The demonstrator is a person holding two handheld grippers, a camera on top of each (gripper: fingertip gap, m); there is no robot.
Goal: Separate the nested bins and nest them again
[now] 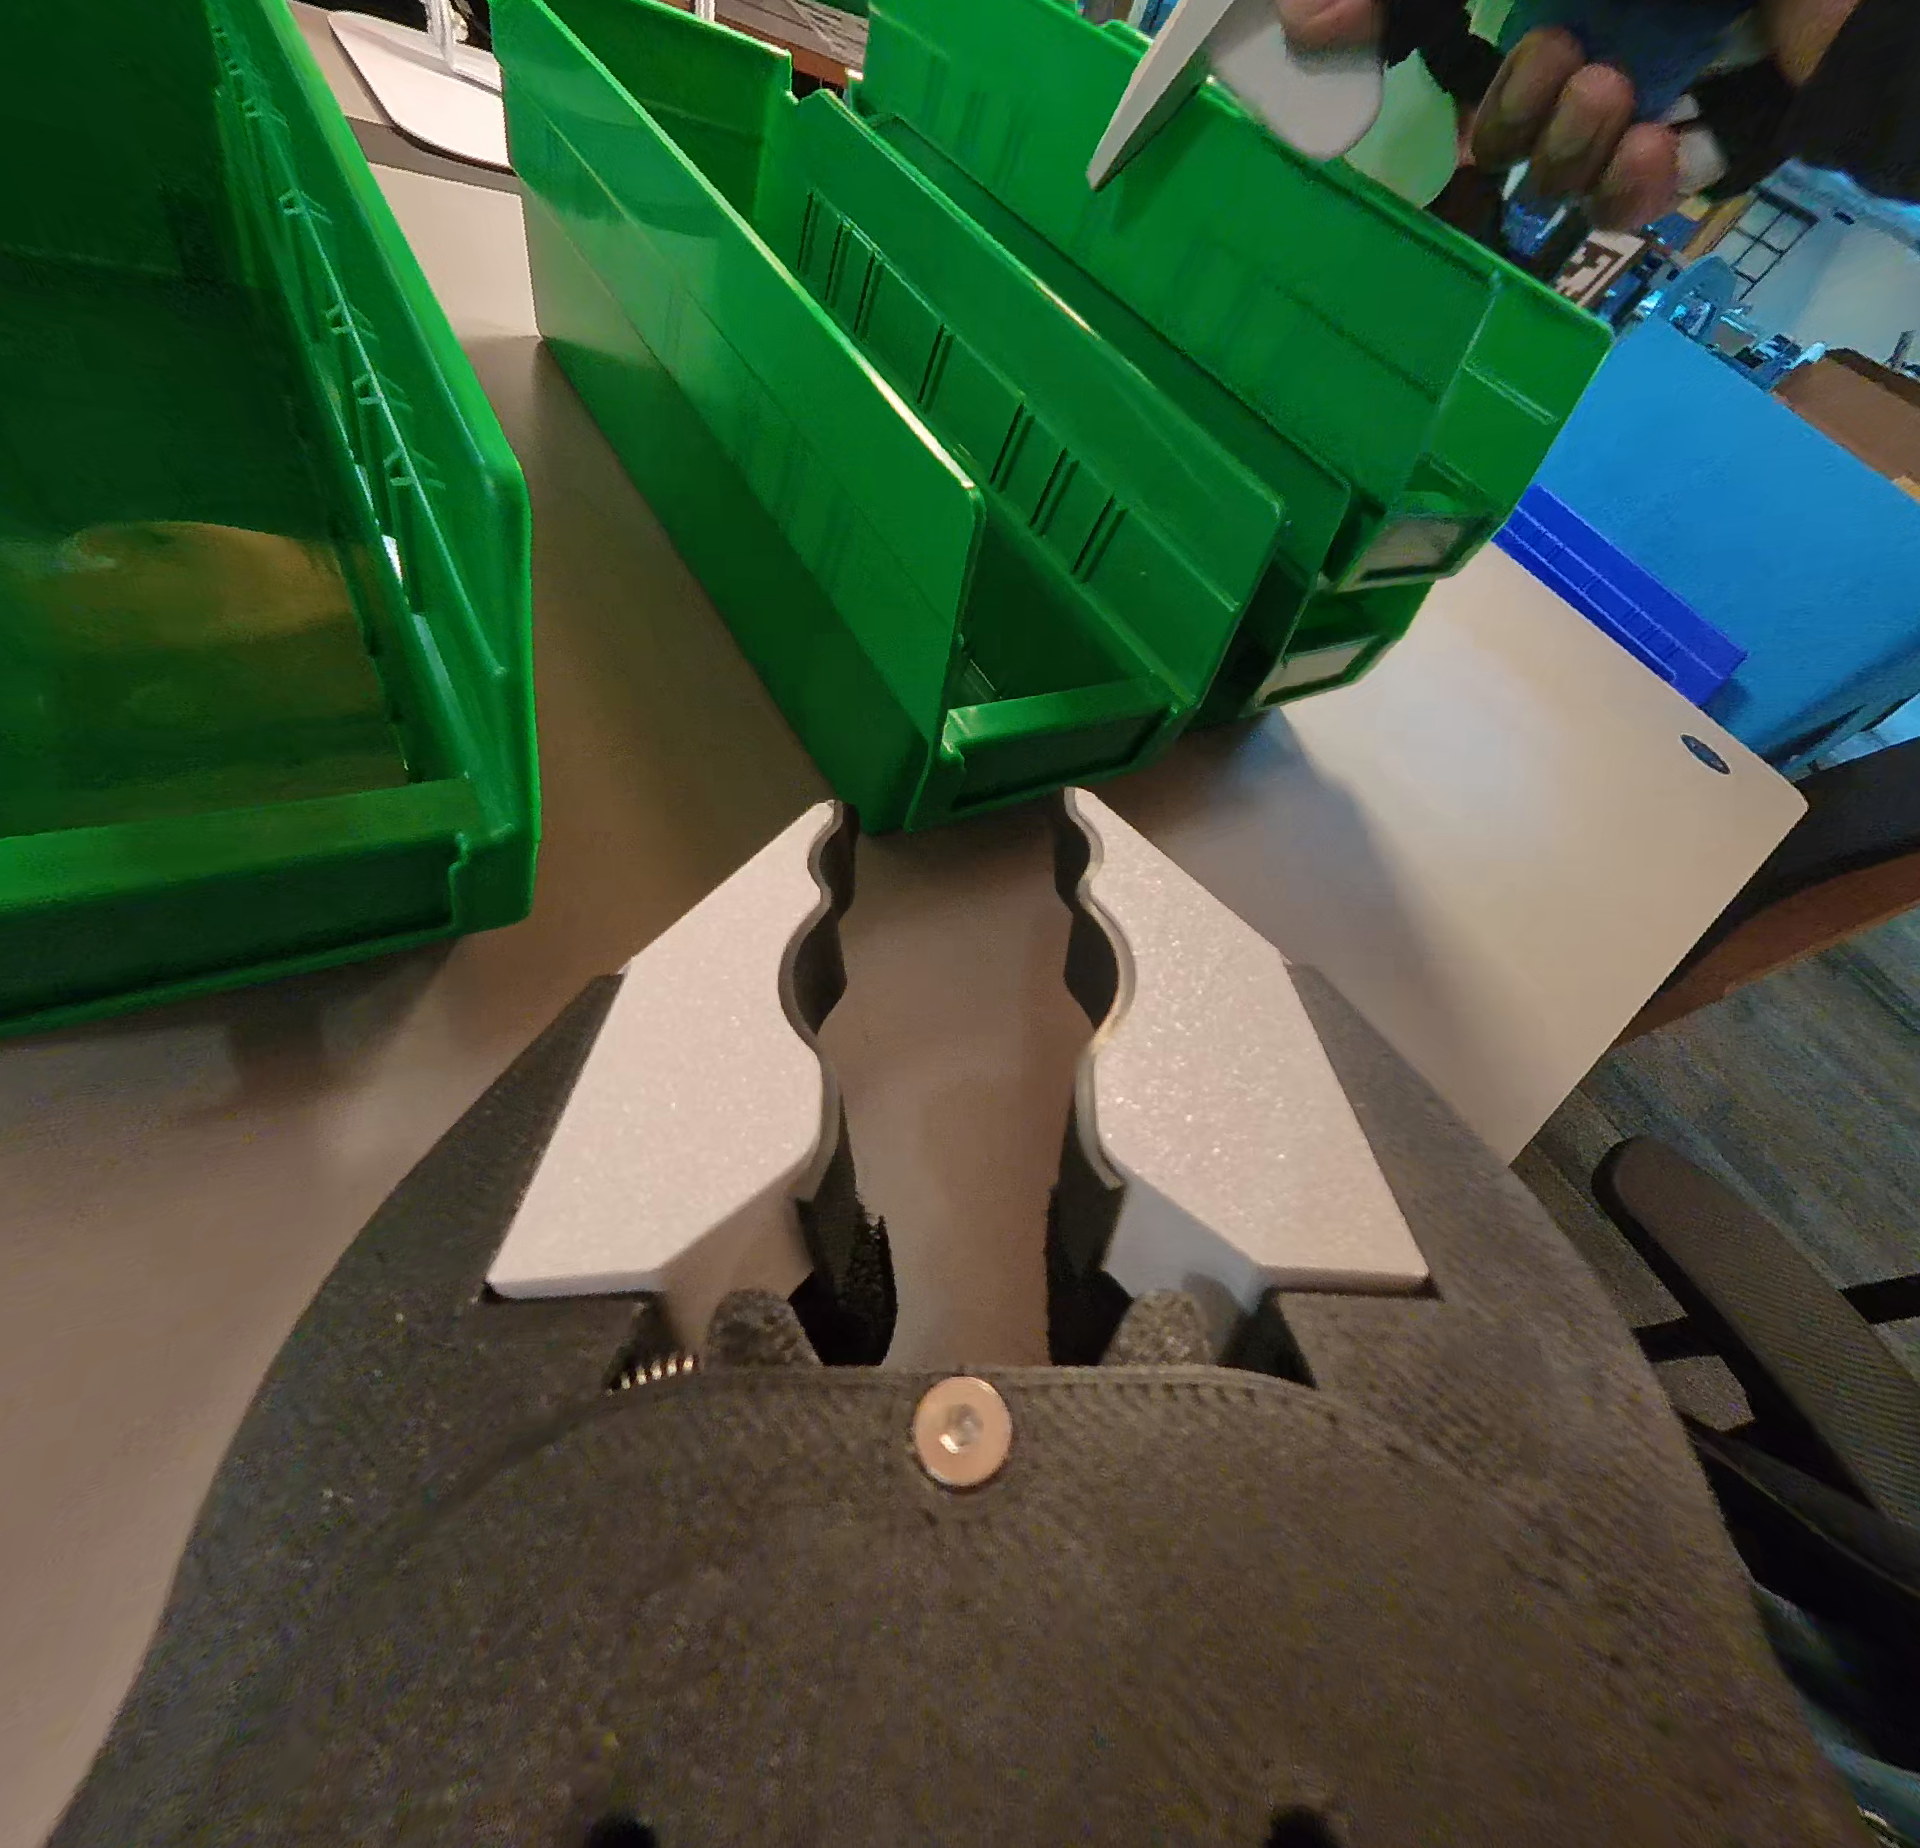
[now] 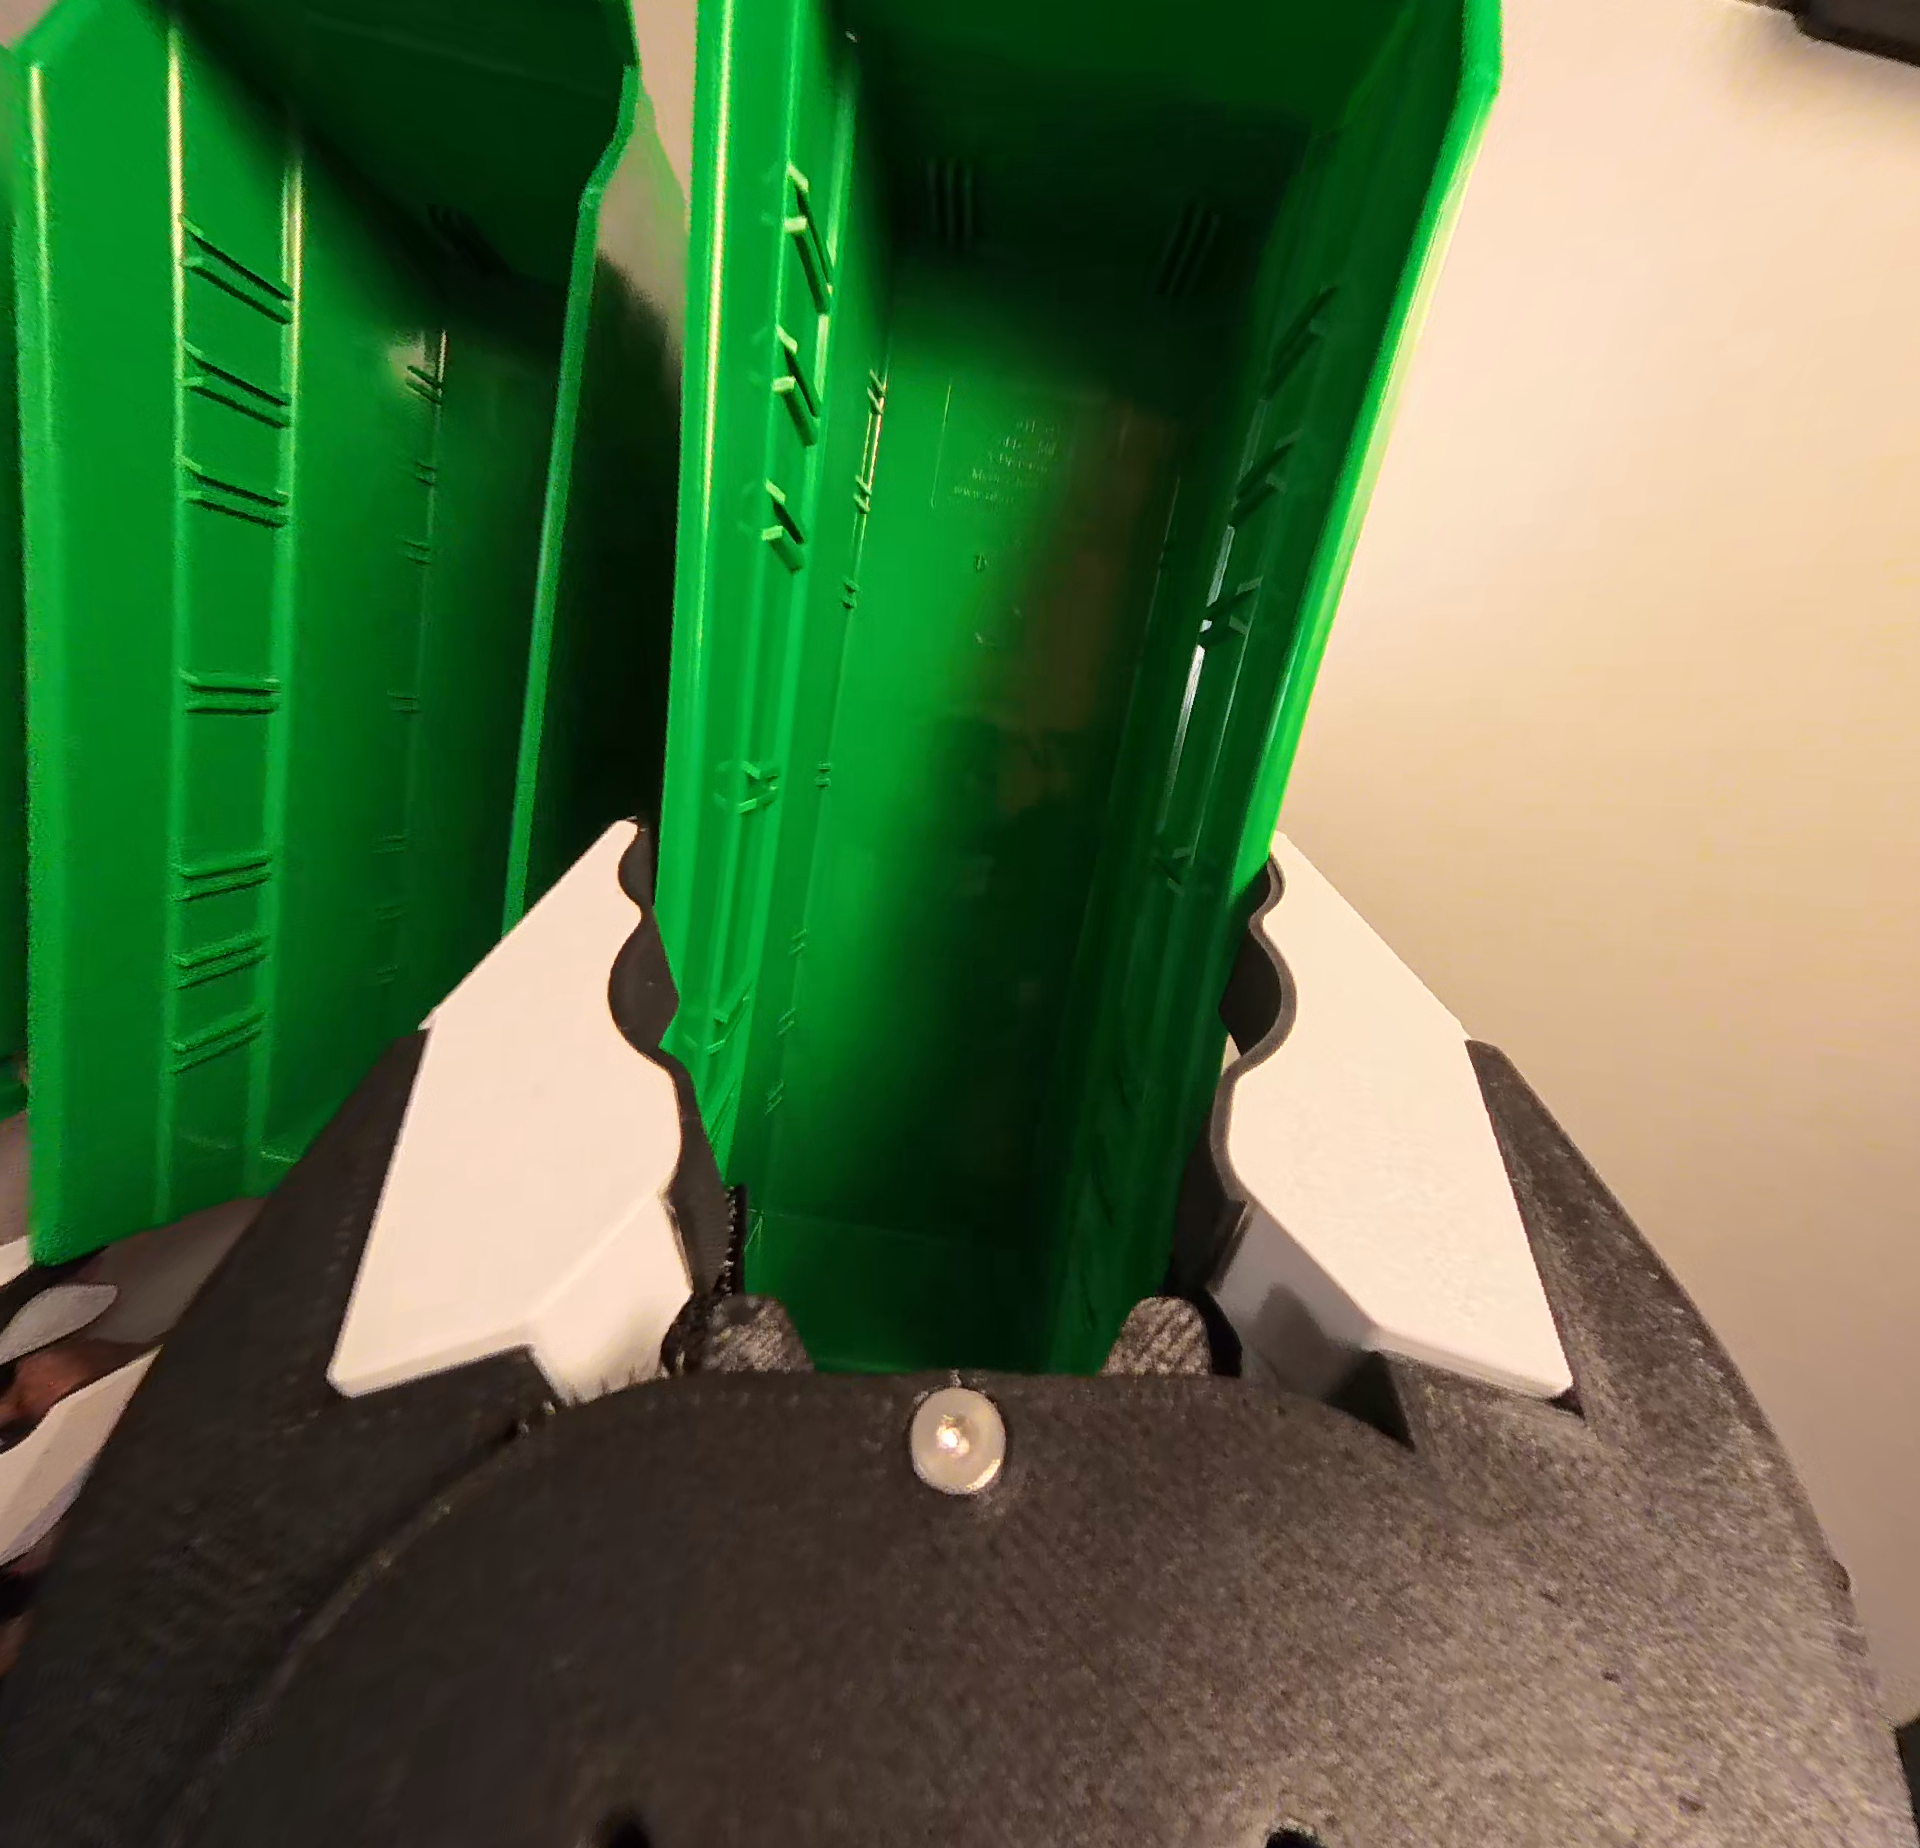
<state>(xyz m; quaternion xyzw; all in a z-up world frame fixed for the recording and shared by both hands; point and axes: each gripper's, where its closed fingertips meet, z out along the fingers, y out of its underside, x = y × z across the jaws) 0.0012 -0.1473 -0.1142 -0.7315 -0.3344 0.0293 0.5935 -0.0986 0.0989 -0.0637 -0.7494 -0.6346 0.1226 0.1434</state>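
The right gripper (image 2: 956, 951) is clamping a narrow green bin (image 2: 997, 572) across its width — fingers (image 2: 540, 1050) pressing both long walls — beside a second bin (image 2: 291, 593) on the pale surface (image 2: 1610, 655). The left gripper (image 1: 954, 863) is hovering just short of a third bin's (image 1: 852, 510) front lip, fingers apart on nothing. These look like light, stiff, glossy moulded plastic with ribbed, tapered walls — probably slippery, so the rims seem the safest hold.
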